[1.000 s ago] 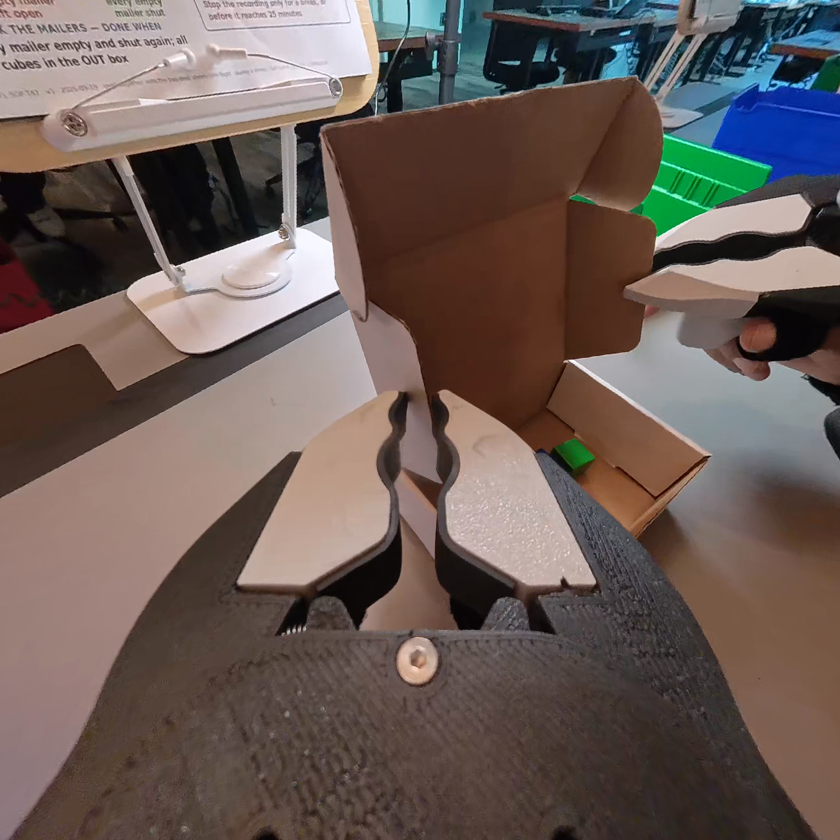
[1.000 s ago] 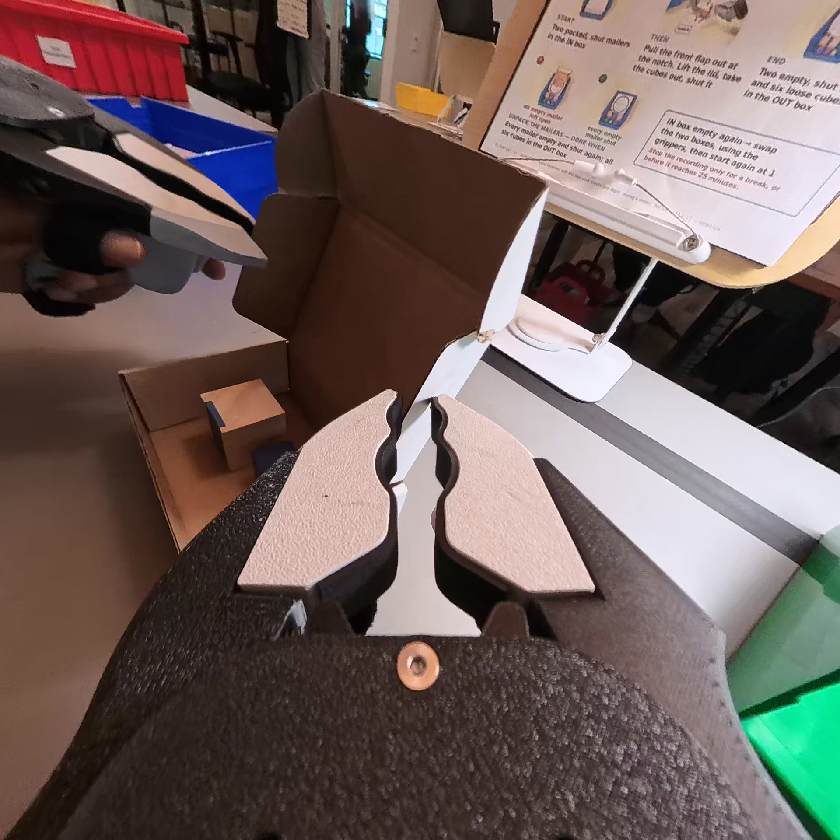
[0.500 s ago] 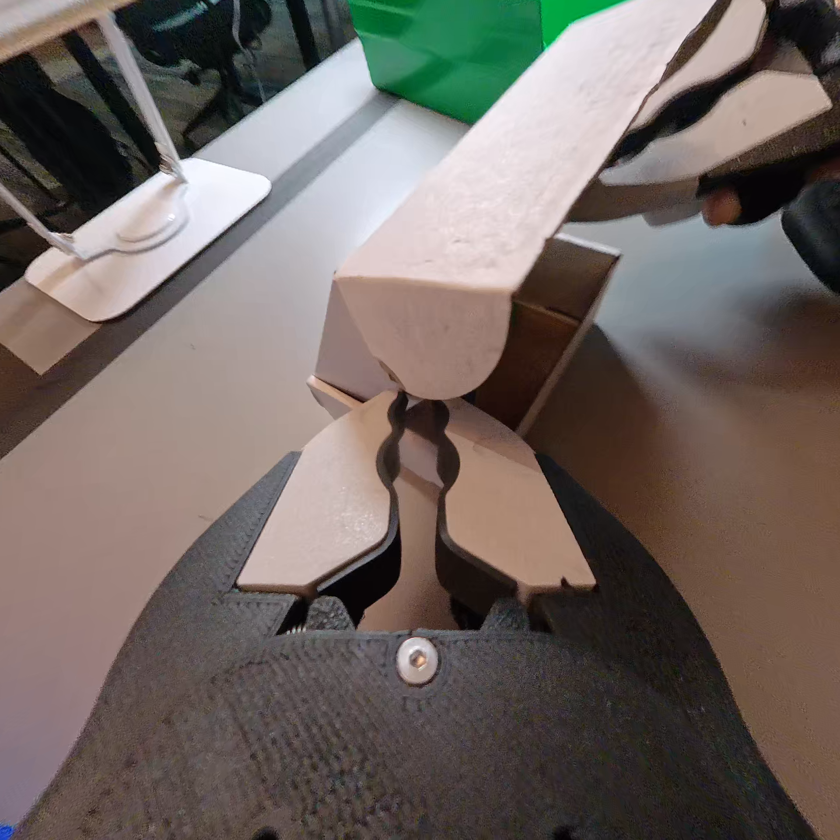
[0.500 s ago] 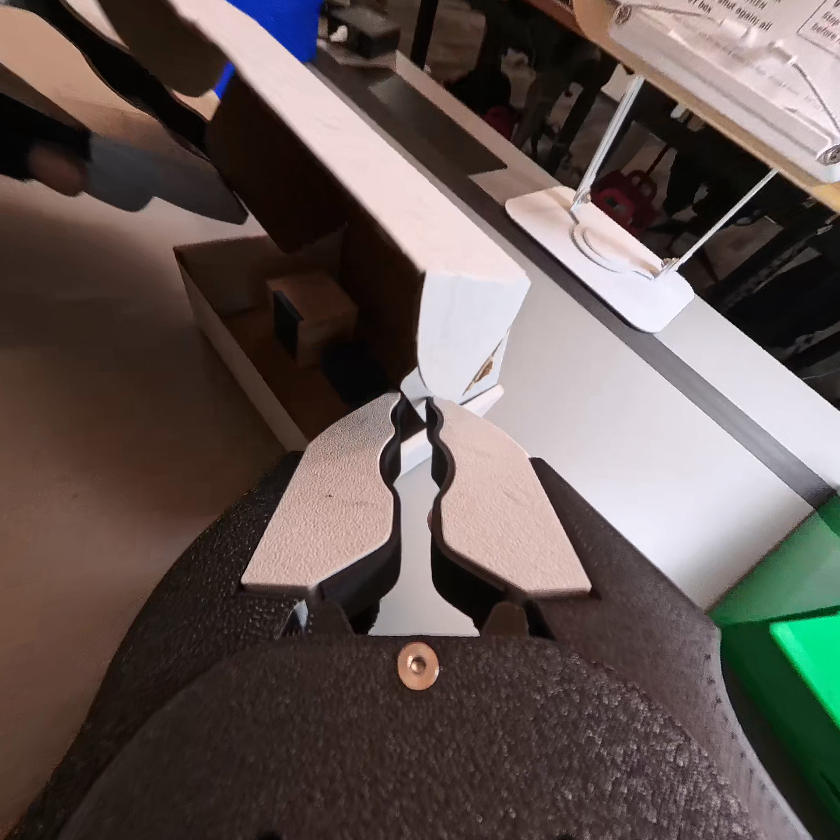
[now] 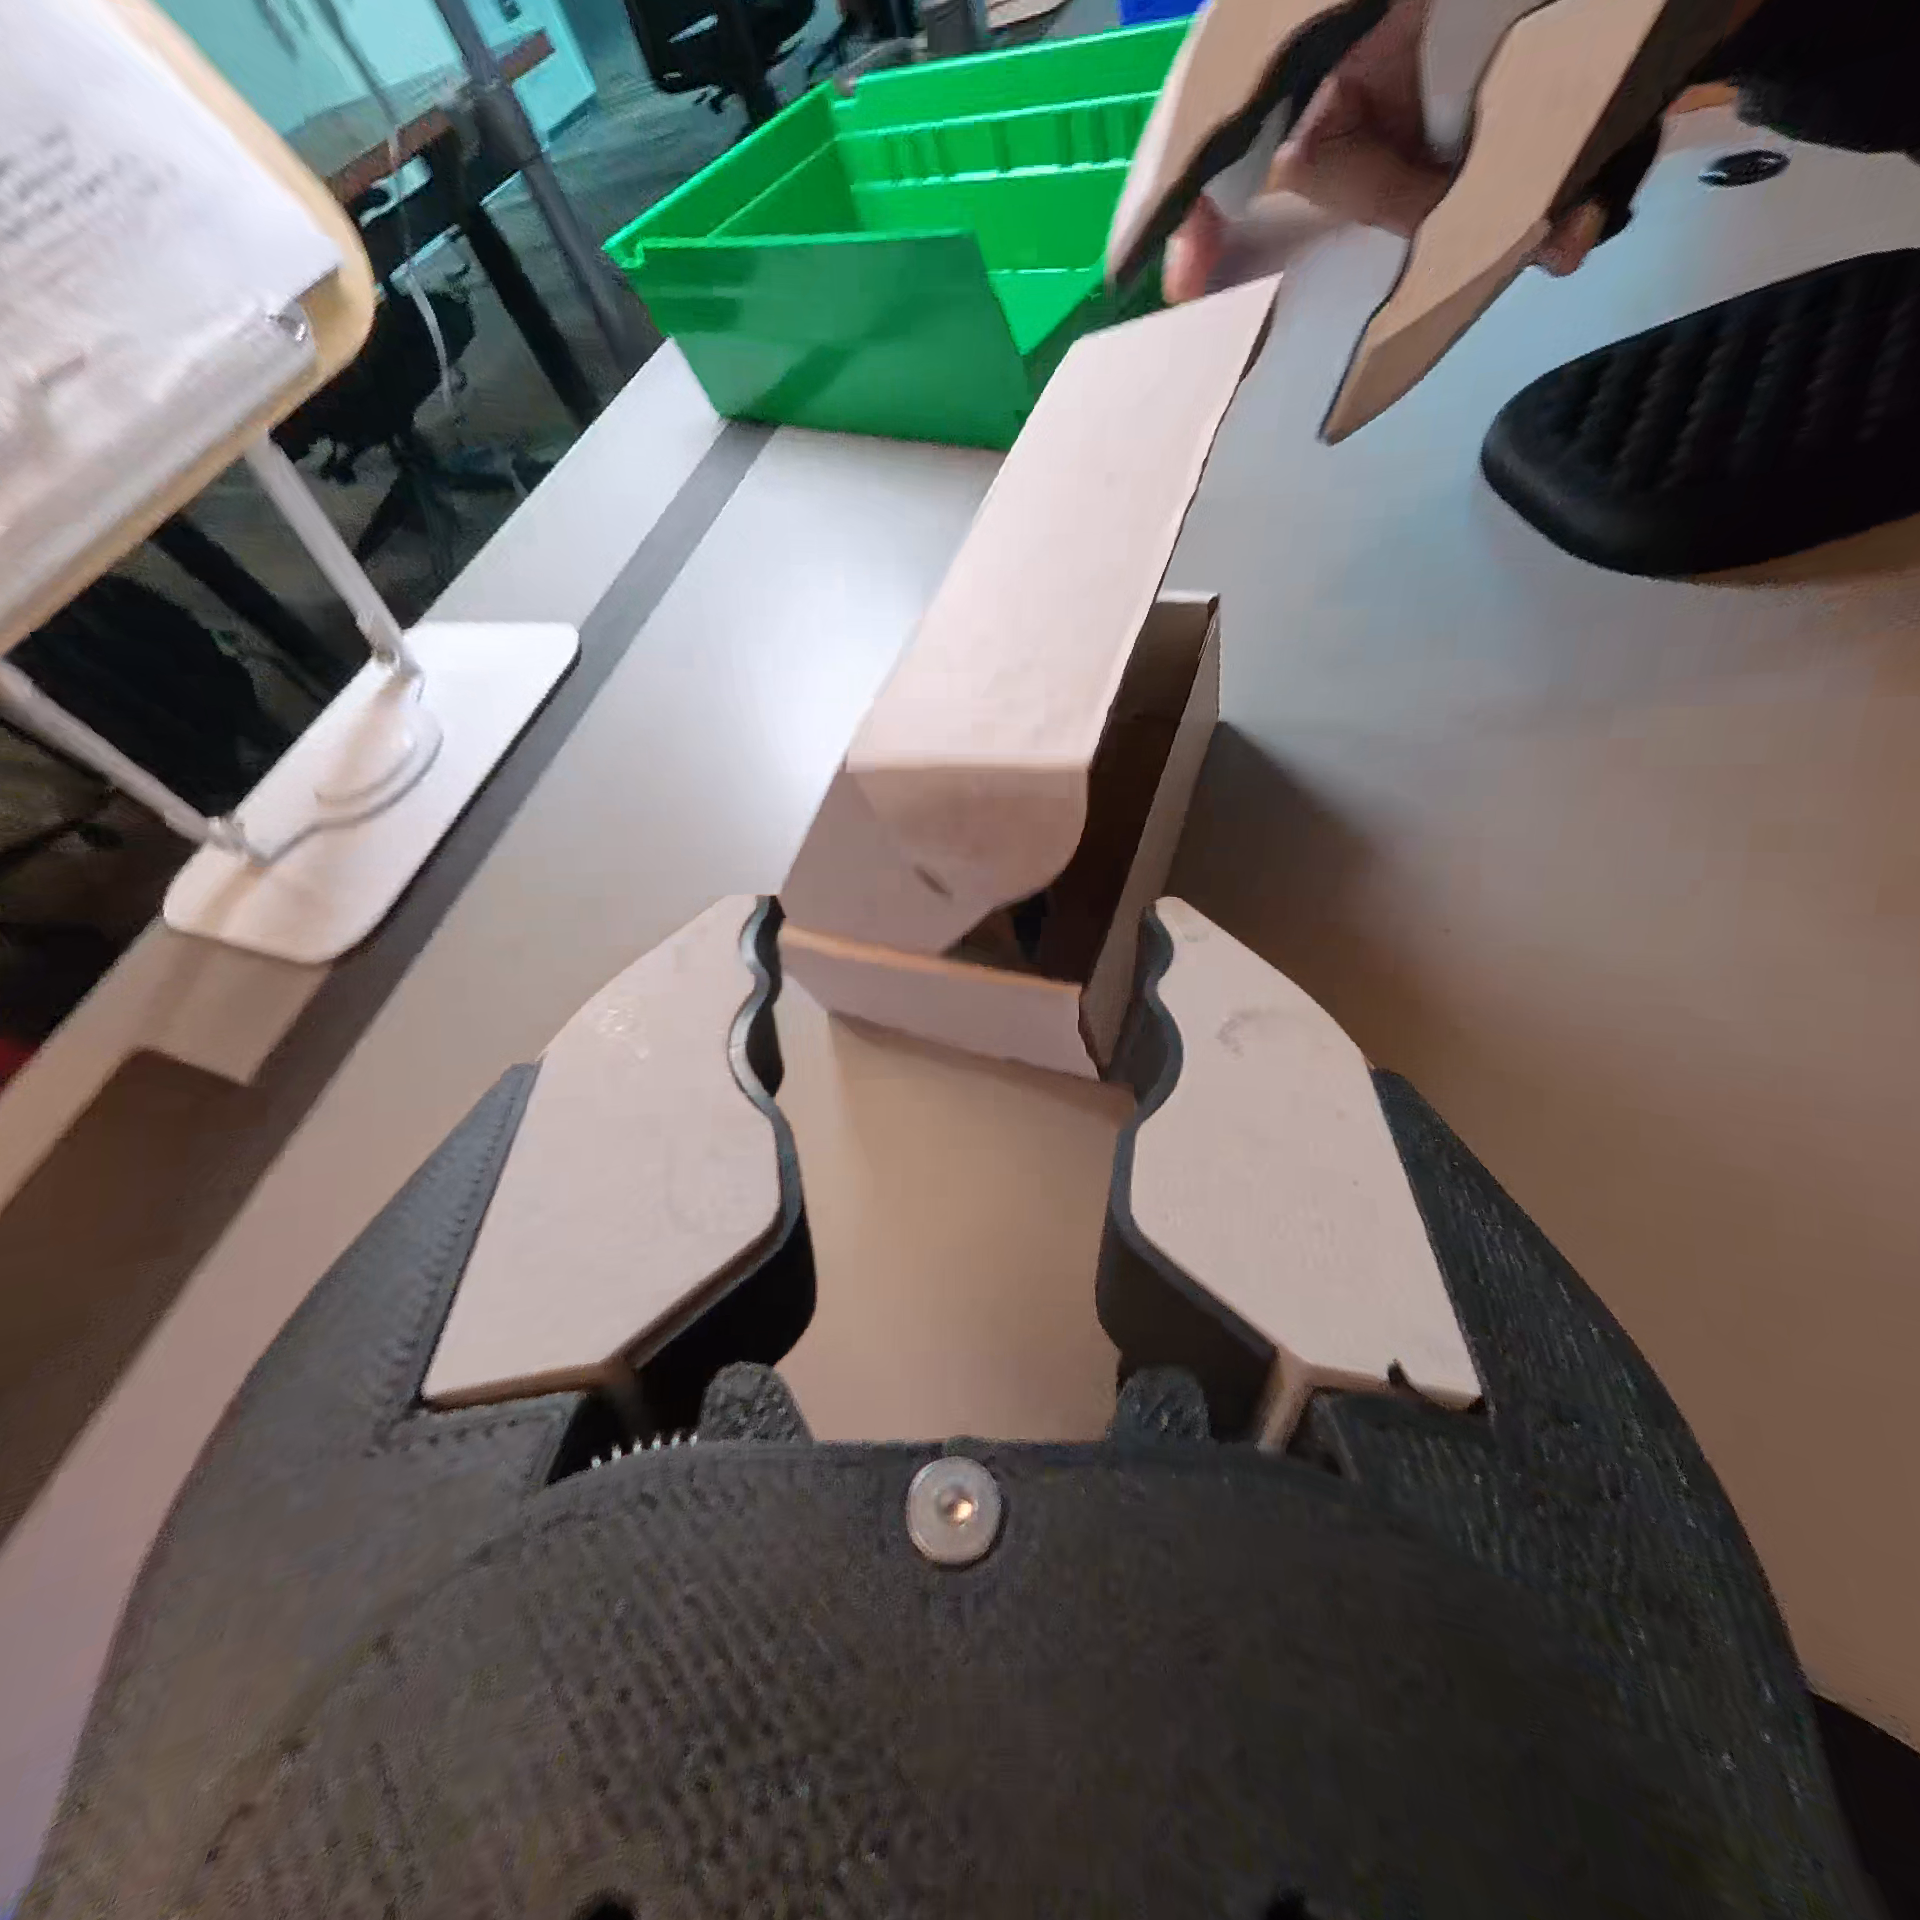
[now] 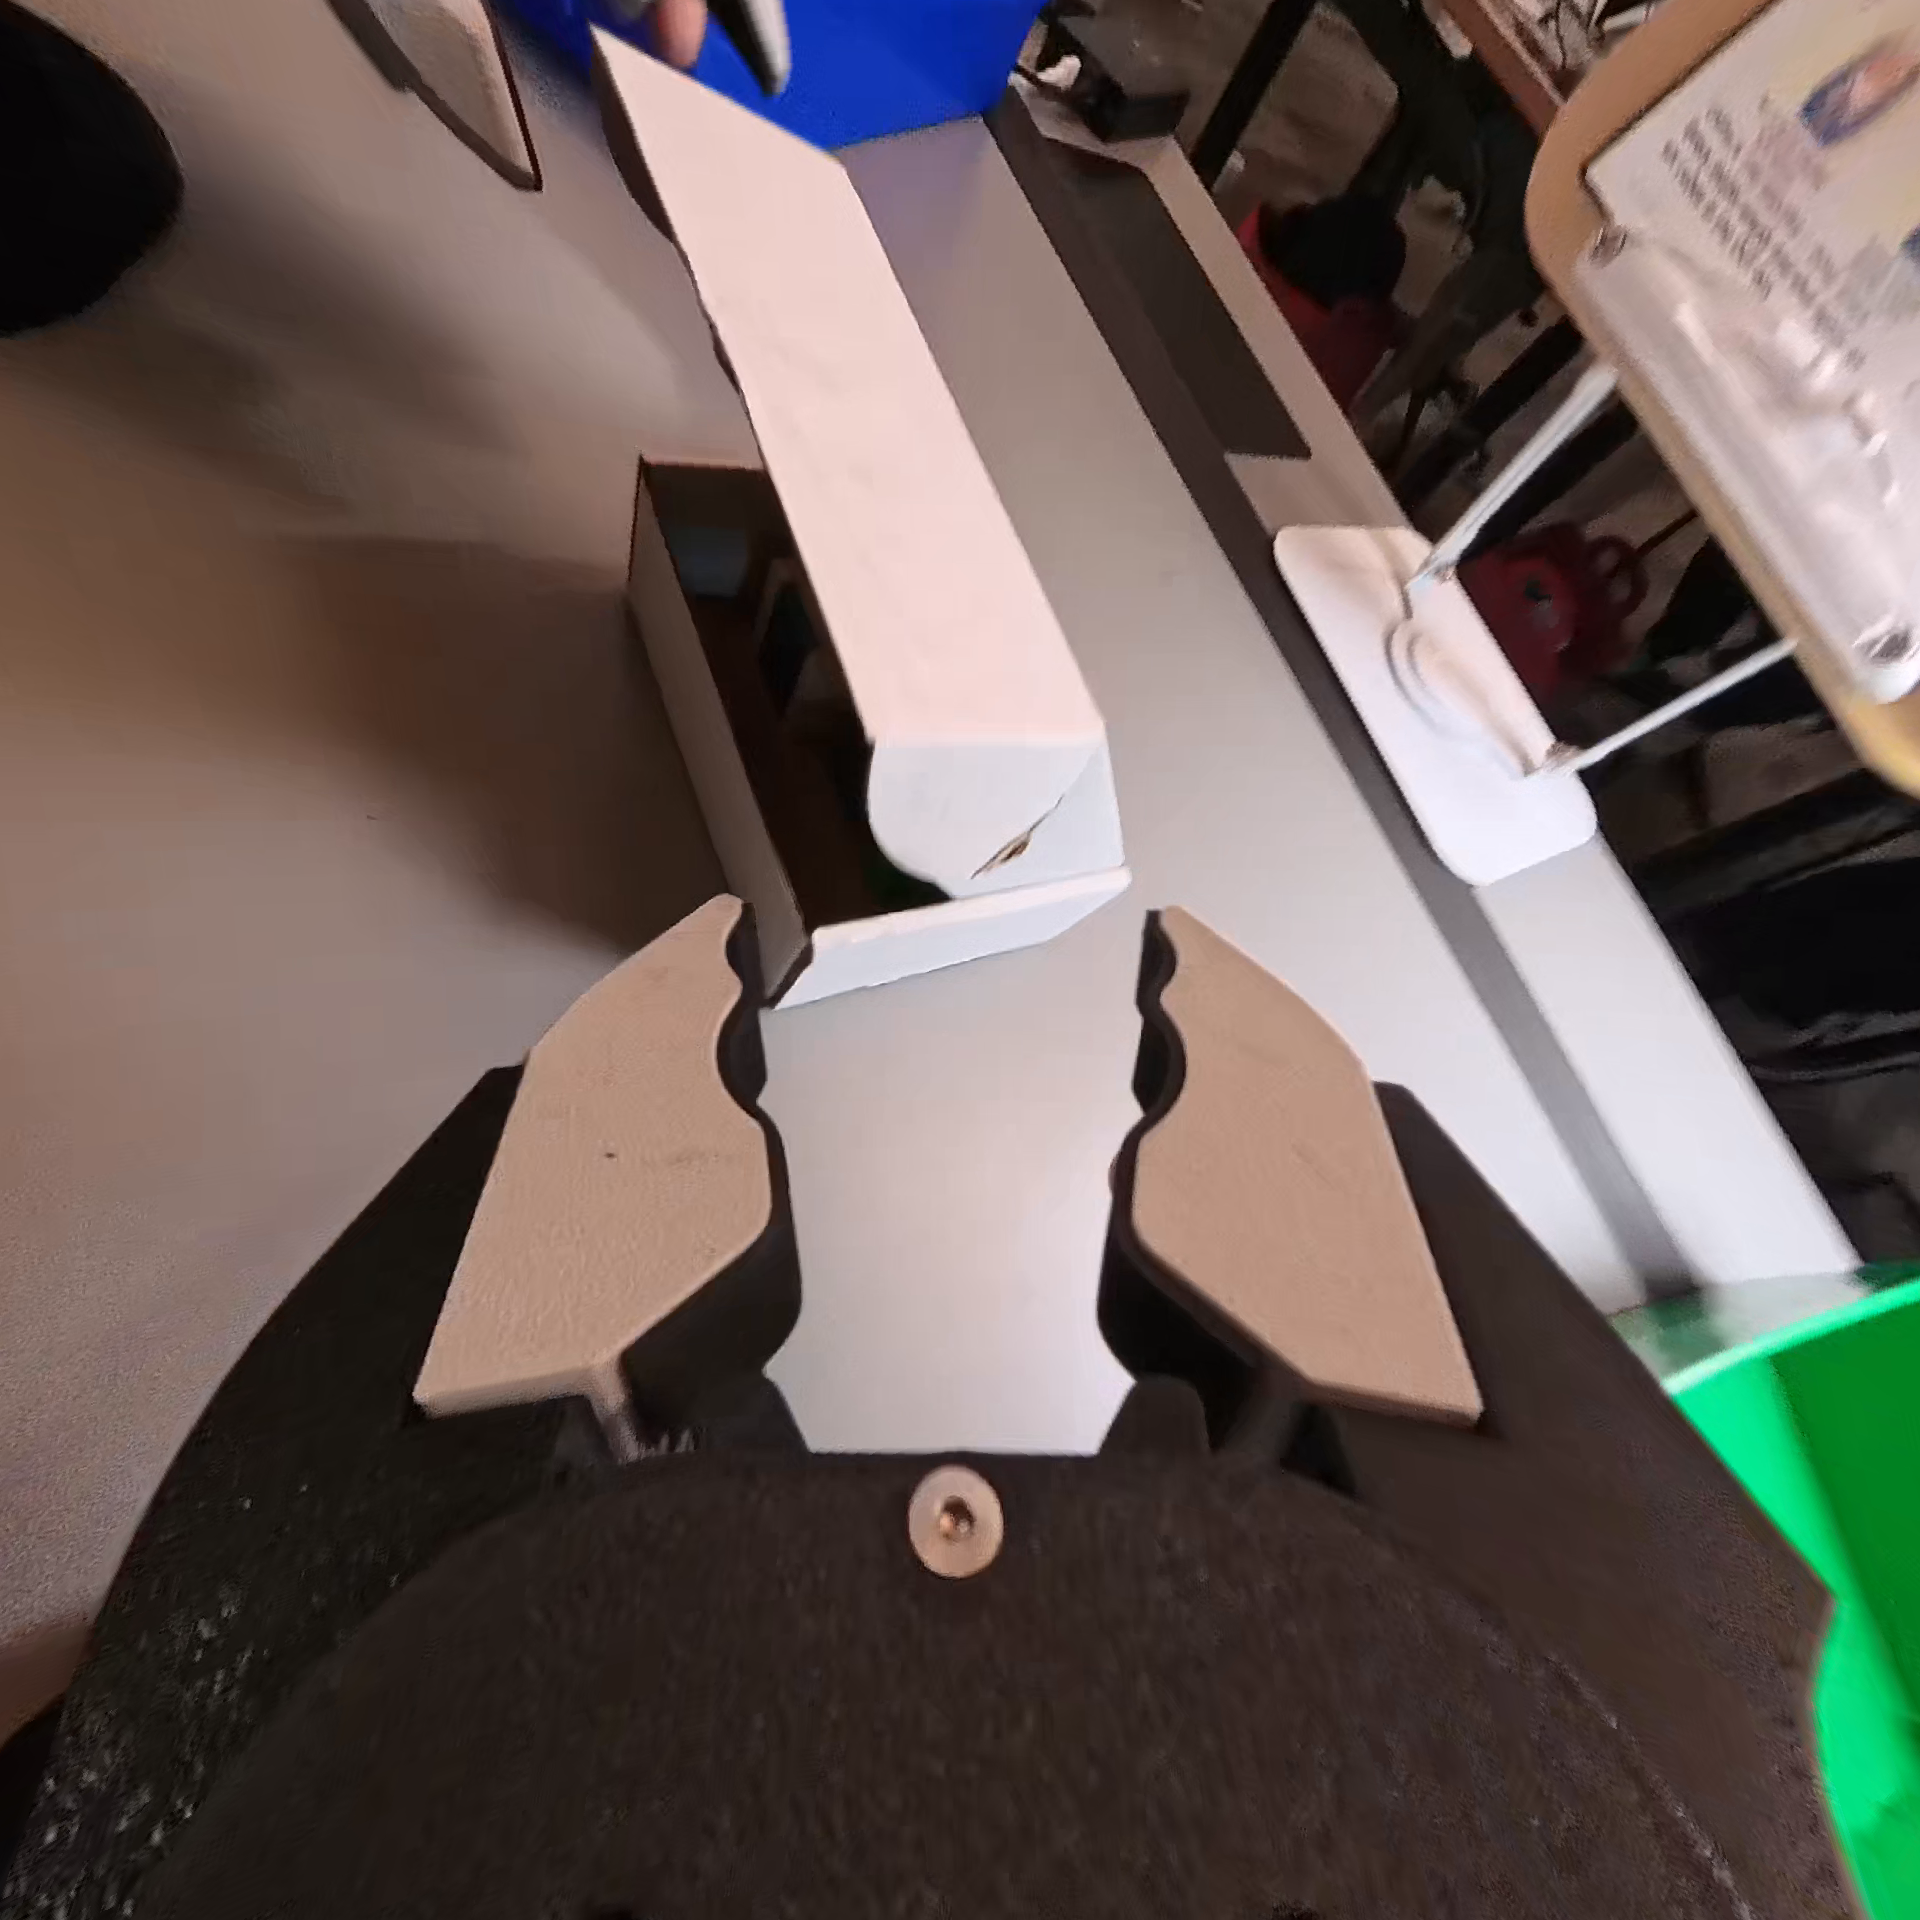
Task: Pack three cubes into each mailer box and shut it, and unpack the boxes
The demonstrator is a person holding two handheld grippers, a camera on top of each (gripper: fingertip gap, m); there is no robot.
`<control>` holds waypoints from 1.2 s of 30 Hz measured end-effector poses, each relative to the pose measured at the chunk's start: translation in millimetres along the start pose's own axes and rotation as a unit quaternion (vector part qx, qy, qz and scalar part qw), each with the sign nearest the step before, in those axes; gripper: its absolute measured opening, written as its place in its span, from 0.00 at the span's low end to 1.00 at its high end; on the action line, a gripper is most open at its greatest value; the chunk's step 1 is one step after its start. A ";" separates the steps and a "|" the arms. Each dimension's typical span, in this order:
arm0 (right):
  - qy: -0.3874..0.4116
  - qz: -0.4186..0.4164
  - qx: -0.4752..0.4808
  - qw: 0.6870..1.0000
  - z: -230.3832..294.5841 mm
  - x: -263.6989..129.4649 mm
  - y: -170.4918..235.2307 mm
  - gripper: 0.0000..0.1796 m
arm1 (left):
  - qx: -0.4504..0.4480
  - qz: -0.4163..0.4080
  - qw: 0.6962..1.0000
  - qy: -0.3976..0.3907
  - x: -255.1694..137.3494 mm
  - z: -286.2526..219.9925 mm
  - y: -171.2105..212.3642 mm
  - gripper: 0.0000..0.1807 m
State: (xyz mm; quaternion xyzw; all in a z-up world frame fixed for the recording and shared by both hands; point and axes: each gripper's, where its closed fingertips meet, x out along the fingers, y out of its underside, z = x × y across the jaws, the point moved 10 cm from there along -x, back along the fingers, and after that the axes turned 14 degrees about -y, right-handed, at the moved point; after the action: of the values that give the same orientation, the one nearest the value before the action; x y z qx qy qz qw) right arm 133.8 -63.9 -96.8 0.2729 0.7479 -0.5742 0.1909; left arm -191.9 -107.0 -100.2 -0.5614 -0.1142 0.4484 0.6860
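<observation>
Closing the mailer box (image 5: 1023, 665): left wrist view, left gripper (image 5: 951, 987) spread wide, empty, at the box's near end. Right wrist view, right gripper (image 6: 940, 977) likewise parted, empty; press the half-lowered lid (image 6: 831, 416) evenly, tucking side ears inside.

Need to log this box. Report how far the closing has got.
Done: the lid is folded down over the box, with cubes dimly visible inside. In hand: nothing; the left tool and right tool are both open at the box's ends. Left: the front gap is open, so the flap needs tucking in.
</observation>
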 end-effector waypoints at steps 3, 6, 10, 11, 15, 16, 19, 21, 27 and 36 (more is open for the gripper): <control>0.001 0.034 -0.060 0.998 -7.7 8.9 -19.8 0.43 | 0.053 0.012 0.998 0.031 15.4 -1.9 -20.8 0.43; -0.021 0.081 -0.094 0.992 -9.1 26.6 -25.8 0.44 | 0.106 0.049 0.991 0.057 33.3 -9.0 -21.5 0.45; -0.045 0.128 -0.122 0.983 3.1 40.2 -16.1 0.41 | 0.165 0.085 0.979 0.082 39.2 -29.3 -9.1 0.43; -0.051 0.132 -0.122 0.982 7.2 42.3 -12.0 0.40 | 0.177 0.092 0.976 0.084 39.8 -34.6 -4.4 0.42; -0.074 0.146 -0.111 0.980 21.0 54.0 7.9 0.40 | 0.204 0.113 0.969 0.086 44.0 -50.7 14.4 0.42; -0.075 0.150 -0.110 0.980 23.7 57.2 12.8 0.40 | 0.205 0.115 0.968 0.086 45.3 -52.9 17.5 0.43; -0.065 0.139 -0.112 0.982 26.7 59.5 18.2 0.41 | 0.203 0.109 0.970 0.079 47.6 -55.4 21.9 0.43; -0.069 0.127 -0.102 0.984 26.6 58.2 18.9 0.40 | 0.201 0.107 0.971 0.078 47.5 -55.8 23.0 0.43; -0.051 0.113 -0.091 0.988 29.8 45.8 23.1 0.37 | 0.185 0.118 0.975 0.036 33.8 -51.2 24.0 0.40; 0.061 0.121 -0.090 0.987 59.3 58.1 25.5 0.20 | 0.081 0.148 0.985 -0.024 24.4 -71.3 44.1 0.26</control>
State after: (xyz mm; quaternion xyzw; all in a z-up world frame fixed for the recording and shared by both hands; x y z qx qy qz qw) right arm 102.9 -105.1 -166.7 0.3771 0.7685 -0.4596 0.2367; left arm -152.4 -137.9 -171.6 -0.5039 -0.0097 0.5658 0.6526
